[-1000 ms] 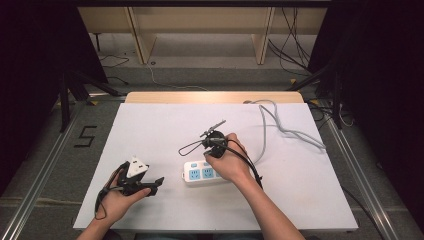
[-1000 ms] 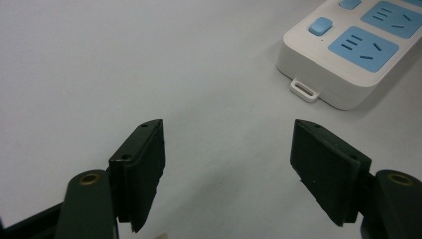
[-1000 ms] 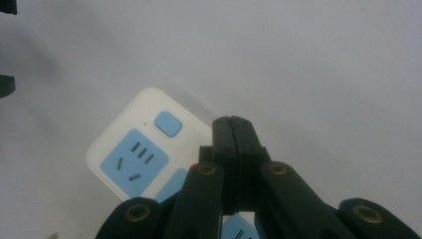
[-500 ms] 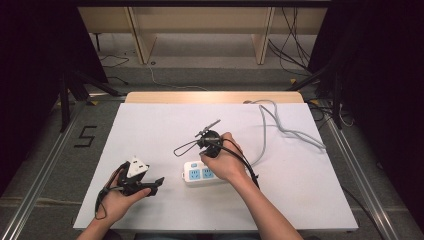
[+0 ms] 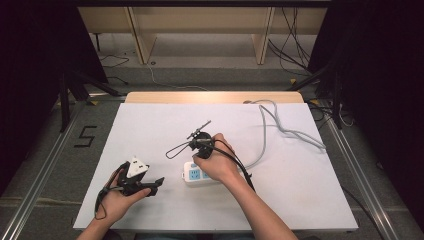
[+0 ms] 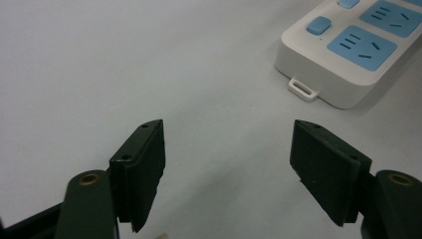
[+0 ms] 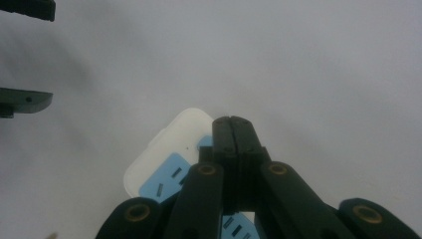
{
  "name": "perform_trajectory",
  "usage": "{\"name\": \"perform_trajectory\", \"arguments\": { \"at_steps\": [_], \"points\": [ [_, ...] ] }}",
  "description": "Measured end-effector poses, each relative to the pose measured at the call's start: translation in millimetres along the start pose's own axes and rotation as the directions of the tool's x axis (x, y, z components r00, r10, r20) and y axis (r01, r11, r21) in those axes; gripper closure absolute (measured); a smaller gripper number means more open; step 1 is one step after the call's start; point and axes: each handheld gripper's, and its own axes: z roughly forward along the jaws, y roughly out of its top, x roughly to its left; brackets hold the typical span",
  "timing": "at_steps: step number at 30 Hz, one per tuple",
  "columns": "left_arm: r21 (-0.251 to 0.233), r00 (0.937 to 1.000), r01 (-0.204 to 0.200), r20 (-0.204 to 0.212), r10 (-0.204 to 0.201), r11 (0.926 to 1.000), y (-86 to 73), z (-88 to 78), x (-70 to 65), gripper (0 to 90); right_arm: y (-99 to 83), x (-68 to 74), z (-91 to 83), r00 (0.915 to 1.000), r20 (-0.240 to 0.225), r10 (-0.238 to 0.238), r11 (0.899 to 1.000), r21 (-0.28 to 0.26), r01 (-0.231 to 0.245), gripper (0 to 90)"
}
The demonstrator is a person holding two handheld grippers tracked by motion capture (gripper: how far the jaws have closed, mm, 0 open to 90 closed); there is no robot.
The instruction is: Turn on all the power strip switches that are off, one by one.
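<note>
A white power strip (image 5: 193,175) with blue sockets lies near the table's front middle, and its grey cable (image 5: 270,130) runs off to the back right. My right gripper (image 7: 232,122) is shut, jaws pressed flat together with nothing showing between them. It points down over the strip's end (image 7: 166,159). In the high view the right hand (image 5: 216,162) covers part of the strip. My left gripper (image 6: 226,128) is open and empty, low over the table. The strip (image 6: 348,55) lies ahead of it to the right, apart from its jaws.
The white table top (image 5: 150,125) has free room to the left, back and right. A black cable loop (image 5: 176,150) hangs from the right gripper. The left gripper's two jaws (image 7: 22,97) show at the upper left of the right gripper view. Wooden shelving (image 5: 200,30) stands beyond the table.
The right hand and its gripper have shifted a little to the left over the power strip. The left hand has stayed where it was.
</note>
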Motion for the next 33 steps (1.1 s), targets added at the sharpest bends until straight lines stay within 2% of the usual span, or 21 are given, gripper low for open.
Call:
{"name": "perform_trajectory", "arguments": {
  "at_steps": [16,33],
  "points": [
    [0.0,1.0,0.0,0.001,0.0,1.0,0.2,0.0,-0.2,30.0,4.7,4.5,14.2,0.9999,-0.008,-0.009,0.999,0.052,0.01,90.0],
    [-0.001,1.0,-0.001,0.002,0.001,1.0,0.2,0.2,-0.5,30.0,7.7,6.2,20.5,0.9999,-0.006,-0.014,0.996,0.091,0.014,90.0]
  ]
}}
